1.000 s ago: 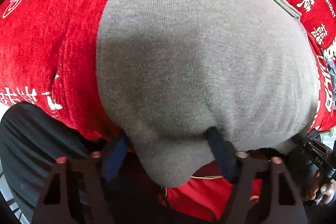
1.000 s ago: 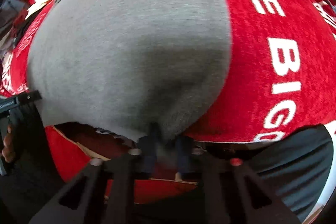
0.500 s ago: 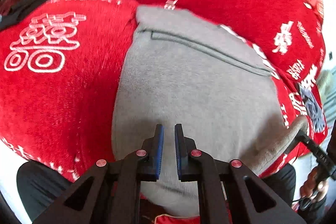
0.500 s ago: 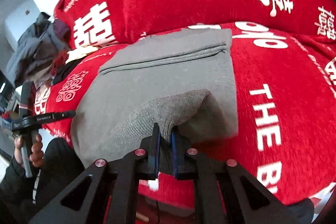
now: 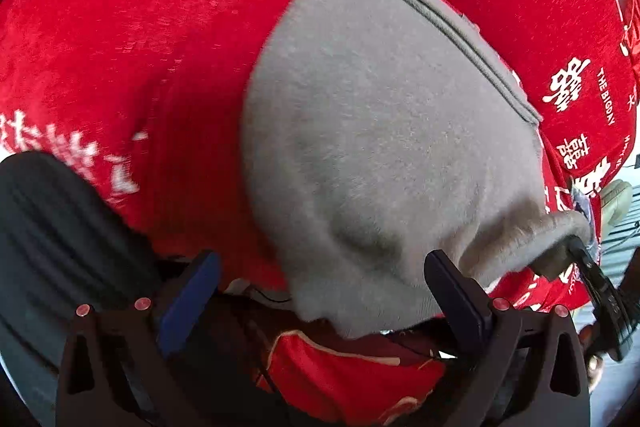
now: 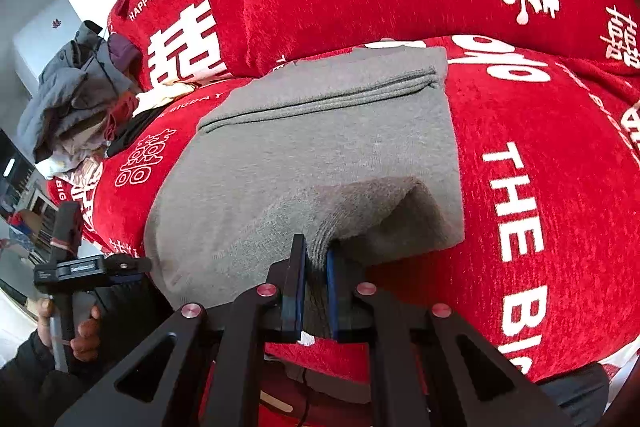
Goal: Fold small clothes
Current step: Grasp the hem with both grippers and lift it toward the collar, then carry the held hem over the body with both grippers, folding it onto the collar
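Right tool pinching gray garment corner

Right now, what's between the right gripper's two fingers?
A pinched-up fold of the grey garment, clamped in the right gripper; the right wrist view shows it.

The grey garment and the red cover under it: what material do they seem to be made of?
Grey garment: looks like soft knit, maybe cotton jersey or fleece; matte, fuzzy at the lifted edge, stitched hem. Red cover: seems plush, velvet or chenille-like; short ribbed pile with a slight sheen, white printed lettering. The exact fibres cannot be told.
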`<move>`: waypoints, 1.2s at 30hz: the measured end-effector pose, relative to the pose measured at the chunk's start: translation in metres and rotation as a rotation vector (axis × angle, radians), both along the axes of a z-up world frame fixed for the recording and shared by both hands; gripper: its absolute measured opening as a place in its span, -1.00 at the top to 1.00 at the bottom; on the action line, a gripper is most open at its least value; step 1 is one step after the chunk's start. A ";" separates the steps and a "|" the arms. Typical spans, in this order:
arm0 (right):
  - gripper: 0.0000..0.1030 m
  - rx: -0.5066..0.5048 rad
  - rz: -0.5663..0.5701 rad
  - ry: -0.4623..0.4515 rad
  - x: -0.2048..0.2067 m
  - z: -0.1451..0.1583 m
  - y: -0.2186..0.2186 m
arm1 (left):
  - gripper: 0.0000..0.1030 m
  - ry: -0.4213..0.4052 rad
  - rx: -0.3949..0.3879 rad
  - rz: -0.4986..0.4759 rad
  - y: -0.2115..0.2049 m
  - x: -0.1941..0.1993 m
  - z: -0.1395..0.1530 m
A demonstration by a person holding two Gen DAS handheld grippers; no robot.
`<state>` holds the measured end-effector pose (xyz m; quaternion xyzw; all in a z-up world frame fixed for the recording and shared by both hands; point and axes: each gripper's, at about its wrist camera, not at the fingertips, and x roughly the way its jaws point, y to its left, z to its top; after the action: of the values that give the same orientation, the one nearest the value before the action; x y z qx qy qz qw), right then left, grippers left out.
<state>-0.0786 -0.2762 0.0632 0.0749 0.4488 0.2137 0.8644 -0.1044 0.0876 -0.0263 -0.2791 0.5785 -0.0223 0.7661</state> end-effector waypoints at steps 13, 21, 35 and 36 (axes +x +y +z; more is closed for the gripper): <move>0.81 0.019 0.000 -0.041 -0.013 0.015 -0.001 | 0.72 -0.117 -0.129 -0.039 -0.011 -0.017 0.013; 0.81 0.121 -0.035 -0.055 -0.008 0.028 -0.021 | 0.72 -0.290 -0.064 -0.072 0.000 -0.016 0.063; 0.85 0.059 -0.053 -0.039 0.013 0.009 -0.018 | 0.72 -0.263 -0.113 -0.063 -0.001 0.018 0.042; 0.85 0.044 -0.066 -0.006 0.015 0.001 -0.018 | 0.72 -0.256 -0.120 -0.057 0.001 0.017 0.039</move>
<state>-0.0640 -0.2944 0.0643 0.1078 0.4387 0.1952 0.8705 -0.0878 0.0881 0.0126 -0.3025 0.4814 -0.1140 0.8147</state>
